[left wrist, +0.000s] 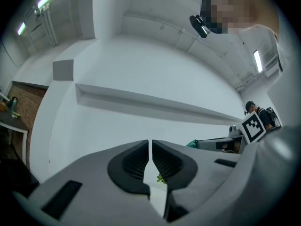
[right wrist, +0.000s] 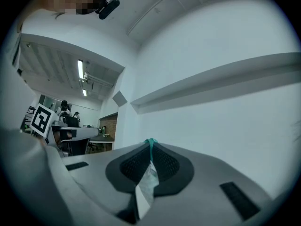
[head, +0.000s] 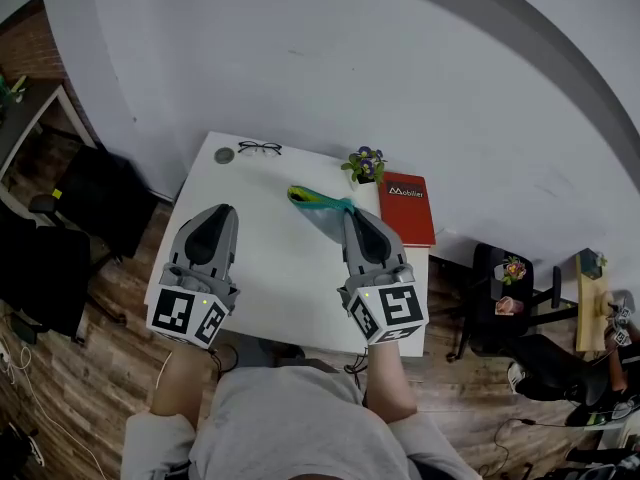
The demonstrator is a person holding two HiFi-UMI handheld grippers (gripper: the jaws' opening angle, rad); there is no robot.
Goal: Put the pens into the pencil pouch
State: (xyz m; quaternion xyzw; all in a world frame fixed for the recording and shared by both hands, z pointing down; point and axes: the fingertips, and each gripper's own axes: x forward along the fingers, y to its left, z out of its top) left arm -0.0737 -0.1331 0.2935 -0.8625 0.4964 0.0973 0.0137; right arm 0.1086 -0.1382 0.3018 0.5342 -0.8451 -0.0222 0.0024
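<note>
The pencil pouch point(head: 318, 201), teal with a yellow-green end, hangs above the white table point(head: 270, 268) at its far side. My right gripper point(head: 352, 212) is shut on the pouch's near end; a thin teal edge point(right wrist: 150, 146) shows pinched between its pads. My left gripper point(head: 222, 211) hovers over the table's left part, well left of the pouch. Its jaws stand together with only a slit between them and nothing in it point(left wrist: 150, 146). A bit of the pouch point(left wrist: 192, 144) also shows to the right in the left gripper view. No pen shows in any view.
On the table's far edge lie a pair of glasses point(head: 259, 148) and a small round dark object point(head: 224, 155). A small potted plant point(head: 364, 164) and a red book point(head: 407, 208) sit at the far right. Black chairs point(head: 95, 203) stand left of the table, another point(head: 500, 298) at right.
</note>
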